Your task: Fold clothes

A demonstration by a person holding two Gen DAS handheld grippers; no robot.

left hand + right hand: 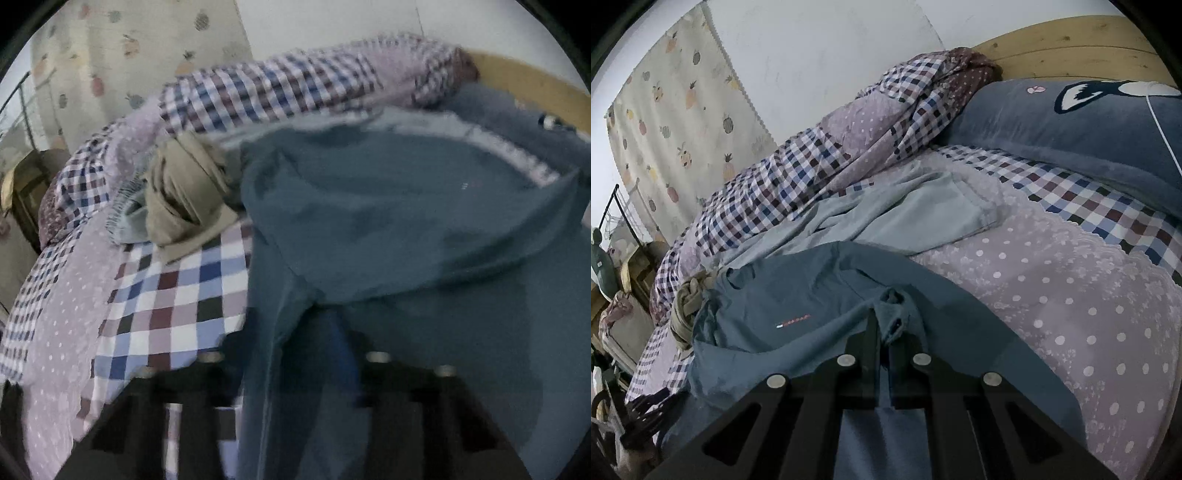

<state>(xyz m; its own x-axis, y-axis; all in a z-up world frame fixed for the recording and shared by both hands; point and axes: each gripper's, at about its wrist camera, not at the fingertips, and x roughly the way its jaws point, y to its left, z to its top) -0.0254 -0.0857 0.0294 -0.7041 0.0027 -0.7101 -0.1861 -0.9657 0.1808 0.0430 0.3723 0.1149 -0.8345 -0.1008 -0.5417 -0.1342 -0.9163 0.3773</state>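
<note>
Behind the bed, a white wall carries a cream curtain printed with pineapples and strawberries [676,122], and a pale wooden headboard [1082,44] runs along the far end. Spread over the mattress is a bedsheet of lilac polka-dot panels and blue, maroon and white checks [1071,314], with a rolled quilt in the same checked cloth [827,155] lying along the wall side. Against the headboard leans a grey-blue plush pillow with a dark animal motif [1071,125].

My right gripper [884,332] has its two black fingers drawn close together, pinching a bunched fold of the dark teal-blue T-shirt with a small red and white chest logo [768,306]. That shirt lies rumpled on the near part of the bed, its body spreading away to the left of my fingers. Beyond it rests a pale grey-green garment [905,210], laid loosely flat beside the quilt. At the shirt's left edge sits a knotted khaki cloth bundle [687,306], touching it.

From my left gripper [317,354], the same teal shirt fills most of the view, draped over and between the fingers. That picture is blurred, and the cloth hides the tips, so I cannot tell whether they are closed on it.
</note>
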